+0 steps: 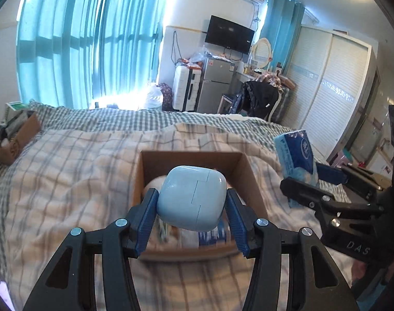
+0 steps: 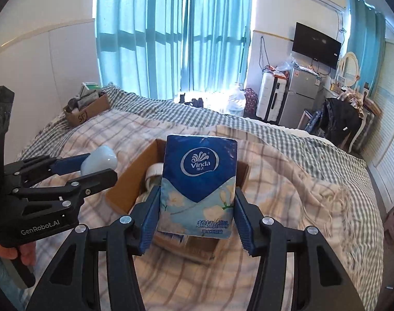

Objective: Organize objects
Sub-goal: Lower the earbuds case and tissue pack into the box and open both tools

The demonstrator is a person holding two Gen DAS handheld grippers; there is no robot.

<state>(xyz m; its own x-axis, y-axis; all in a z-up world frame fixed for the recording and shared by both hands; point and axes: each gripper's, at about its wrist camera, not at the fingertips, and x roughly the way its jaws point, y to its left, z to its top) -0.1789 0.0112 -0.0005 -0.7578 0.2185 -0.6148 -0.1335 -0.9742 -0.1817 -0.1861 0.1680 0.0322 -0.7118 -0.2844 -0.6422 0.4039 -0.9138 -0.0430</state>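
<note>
My left gripper (image 1: 191, 202) is shut on a pale blue earbud case (image 1: 191, 197) and holds it above an open cardboard box (image 1: 245, 171) on the bed. My right gripper (image 2: 197, 207) is shut on a blue Vinda tissue pack (image 2: 197, 178), held upright above the same box (image 2: 127, 181). The tissue pack also shows in the left wrist view (image 1: 295, 153), right of the box. The earbud case also shows in the right wrist view (image 2: 100, 159), left of the box. The box holds a white item and a blue packet, mostly hidden.
The box sits on a plaid blanket (image 2: 287, 181) over a checked bedsheet. A second cardboard box (image 2: 88, 108) full of items stands at the bed's far left corner. Beyond the bed are curtains, a fridge (image 2: 300, 96), a suitcase and a wardrobe.
</note>
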